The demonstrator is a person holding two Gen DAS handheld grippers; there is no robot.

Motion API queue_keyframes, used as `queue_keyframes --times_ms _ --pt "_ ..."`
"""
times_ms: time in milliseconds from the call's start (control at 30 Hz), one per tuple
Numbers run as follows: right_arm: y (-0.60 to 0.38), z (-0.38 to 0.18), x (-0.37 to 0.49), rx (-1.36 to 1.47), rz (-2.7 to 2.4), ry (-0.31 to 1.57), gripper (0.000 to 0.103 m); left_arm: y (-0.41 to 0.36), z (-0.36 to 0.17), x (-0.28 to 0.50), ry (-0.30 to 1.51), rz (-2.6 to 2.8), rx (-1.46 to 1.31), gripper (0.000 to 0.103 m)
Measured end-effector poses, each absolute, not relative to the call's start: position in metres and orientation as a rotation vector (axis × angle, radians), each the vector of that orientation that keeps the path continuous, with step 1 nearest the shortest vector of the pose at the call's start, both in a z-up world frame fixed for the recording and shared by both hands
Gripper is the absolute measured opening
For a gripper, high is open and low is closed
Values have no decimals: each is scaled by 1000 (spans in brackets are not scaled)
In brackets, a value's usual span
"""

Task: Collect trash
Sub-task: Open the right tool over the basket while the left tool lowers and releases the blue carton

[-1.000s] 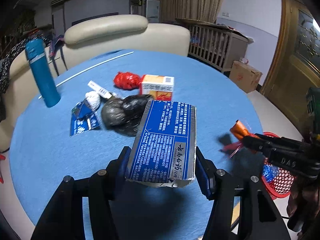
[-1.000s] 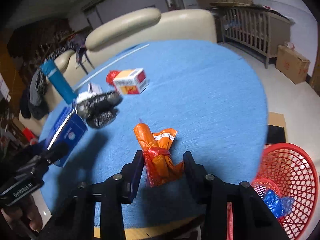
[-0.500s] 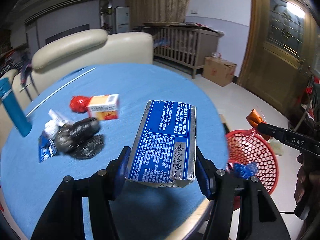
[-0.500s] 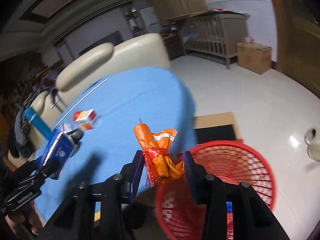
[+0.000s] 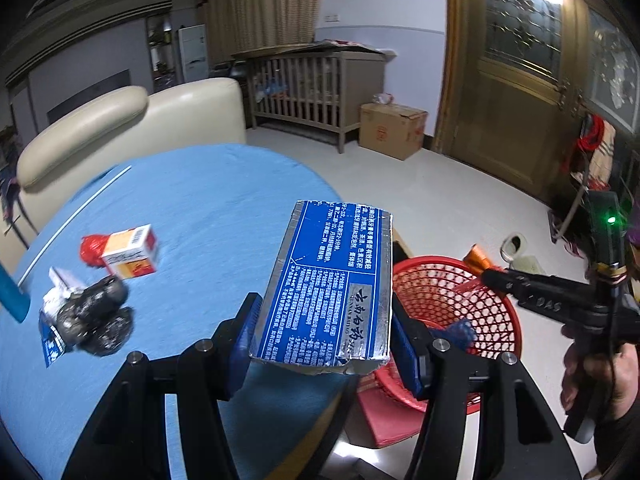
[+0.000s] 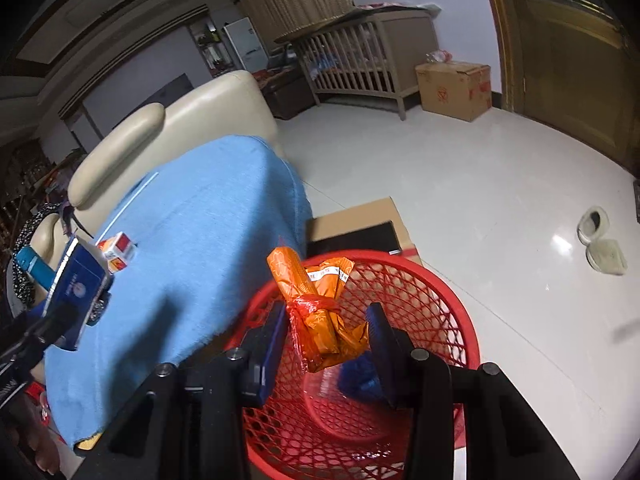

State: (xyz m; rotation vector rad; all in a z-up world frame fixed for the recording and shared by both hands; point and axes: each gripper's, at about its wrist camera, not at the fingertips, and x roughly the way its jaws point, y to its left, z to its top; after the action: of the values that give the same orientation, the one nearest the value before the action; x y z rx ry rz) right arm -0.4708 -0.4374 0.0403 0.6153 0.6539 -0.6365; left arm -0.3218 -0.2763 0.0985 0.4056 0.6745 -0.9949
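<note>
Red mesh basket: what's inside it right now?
Inside the red plastic mesh basket a crumpled blue wrapper lies on the bottom. The orange wrapper bundle held above it and the right hand-held gripper cover part of the floor.

Right claw (image 6: 326, 332) gripping orange wrapper (image 6: 316, 312), above red basket (image 6: 452, 304)
</note>
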Motion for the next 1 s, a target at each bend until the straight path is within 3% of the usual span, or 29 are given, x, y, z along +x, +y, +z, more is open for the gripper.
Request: queue_keyframes --times_ms 233,433,1000 --pt "-446 16 -480 663 -648 696 43 -296 94 -341 671 -1035 449 62" --pt "-453 6 -490 721 -658 702 67 -309 91 -353 673 -1059 474 62" --pt "-472 27 -524 786 -744 551 67 -347 70 -384 707 -1158 564 62"
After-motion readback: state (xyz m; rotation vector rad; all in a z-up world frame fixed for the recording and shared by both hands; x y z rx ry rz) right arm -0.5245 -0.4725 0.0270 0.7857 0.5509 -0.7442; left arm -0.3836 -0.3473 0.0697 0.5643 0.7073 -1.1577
